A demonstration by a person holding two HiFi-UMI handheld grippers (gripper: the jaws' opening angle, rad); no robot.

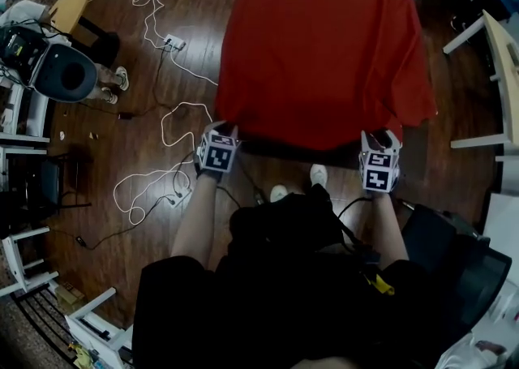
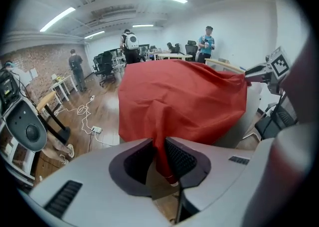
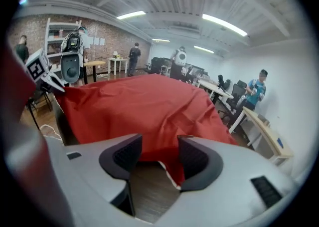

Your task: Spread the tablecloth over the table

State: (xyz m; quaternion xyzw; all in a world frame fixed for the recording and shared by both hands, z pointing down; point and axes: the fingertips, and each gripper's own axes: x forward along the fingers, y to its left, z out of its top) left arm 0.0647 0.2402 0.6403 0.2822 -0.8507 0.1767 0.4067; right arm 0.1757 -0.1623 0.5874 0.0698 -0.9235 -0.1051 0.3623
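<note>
At the near edge of the dark table (image 1: 284,150), the red fabric tablecloth (image 1: 324,43) lies draped over the top, its hem hanging down the front and sides above the wooden floor (image 1: 154,128). Left gripper (image 2: 159,143): jaws narrow, pinching a gathered fold of the near left corner of the tablecloth (image 2: 184,96) between the ribbed pads. Right gripper (image 3: 159,146): jaws wide apart, gripping nothing; the near right corner of the tablecloth (image 3: 144,106) hangs loose between them, close to one pad (image 3: 195,160).
</note>
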